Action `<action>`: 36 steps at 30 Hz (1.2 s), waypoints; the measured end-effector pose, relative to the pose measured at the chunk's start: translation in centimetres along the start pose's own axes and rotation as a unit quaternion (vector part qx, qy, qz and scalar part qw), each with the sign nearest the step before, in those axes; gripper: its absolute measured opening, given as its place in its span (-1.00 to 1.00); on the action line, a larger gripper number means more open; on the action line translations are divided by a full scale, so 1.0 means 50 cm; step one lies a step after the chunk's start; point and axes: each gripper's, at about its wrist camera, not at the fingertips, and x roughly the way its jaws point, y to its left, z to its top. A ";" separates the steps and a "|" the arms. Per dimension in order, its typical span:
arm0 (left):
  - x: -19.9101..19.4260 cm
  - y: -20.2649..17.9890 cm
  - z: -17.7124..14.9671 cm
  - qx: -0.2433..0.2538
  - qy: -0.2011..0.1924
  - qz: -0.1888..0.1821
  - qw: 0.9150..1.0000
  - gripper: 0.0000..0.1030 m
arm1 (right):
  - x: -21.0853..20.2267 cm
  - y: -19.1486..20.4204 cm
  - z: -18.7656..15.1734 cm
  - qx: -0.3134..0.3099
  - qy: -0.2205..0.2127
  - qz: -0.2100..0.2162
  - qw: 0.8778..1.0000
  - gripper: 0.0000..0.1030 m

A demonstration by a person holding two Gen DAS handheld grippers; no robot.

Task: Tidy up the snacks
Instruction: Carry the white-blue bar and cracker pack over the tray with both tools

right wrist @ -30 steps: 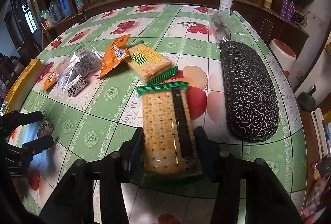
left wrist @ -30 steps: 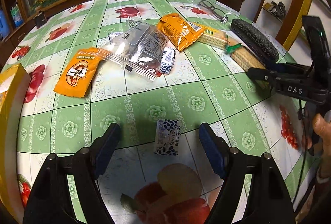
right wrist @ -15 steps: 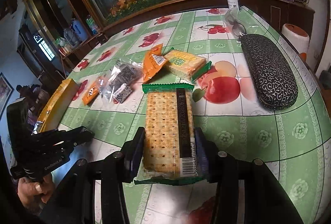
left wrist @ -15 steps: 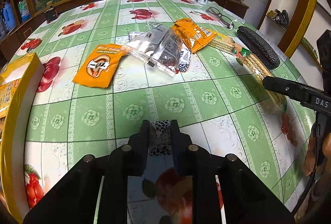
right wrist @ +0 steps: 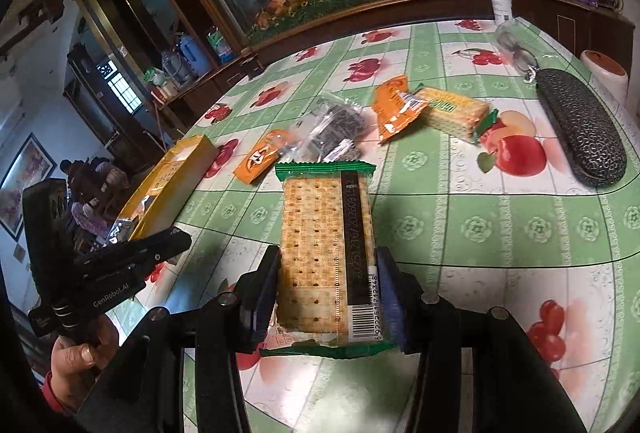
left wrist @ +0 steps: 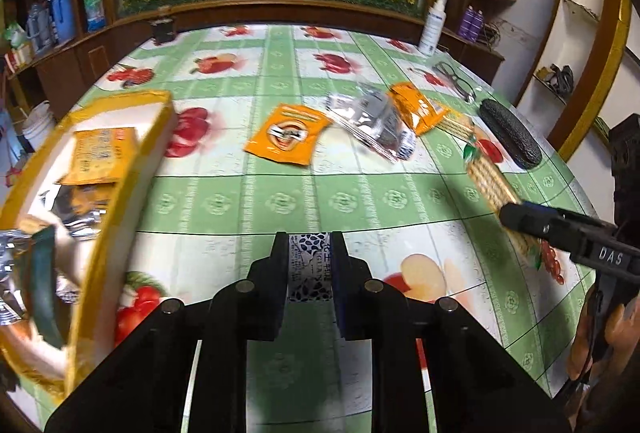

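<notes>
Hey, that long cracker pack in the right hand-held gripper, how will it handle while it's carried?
The cracker pack probably stays stiff: it juts straight from the right hand-held gripper without sagging. Likely fragile, so squeezing harder may crack the crackers. The glossy wrapper could slip.

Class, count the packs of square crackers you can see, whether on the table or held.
2. One cracker pack is clamped in the right gripper; the other cracker pack lies on the table beside an orange packet. The yellow box may hide more.

The right tool [right wrist: 328,285] squeezes a long cracker pack [right wrist: 326,253] above the bench [right wrist: 500,233]. The left tool [right wrist: 176,239] is near a yellow box [right wrist: 180,177].
</notes>
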 end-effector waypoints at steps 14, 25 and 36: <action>-0.048 0.095 -0.012 -0.036 -0.031 0.062 0.997 -0.68 | 0.068 0.151 -0.005 -0.053 0.036 0.055 0.996 -0.07; -0.086 0.185 -0.024 -0.075 -0.051 0.106 0.990 -0.67 | 0.118 0.248 -0.010 -0.085 0.060 0.088 0.991 -0.08; -0.101 0.255 -0.039 -0.099 -0.052 0.136 0.984 -0.67 | 0.164 0.346 0.005 -0.113 0.074 0.121 0.983 -0.08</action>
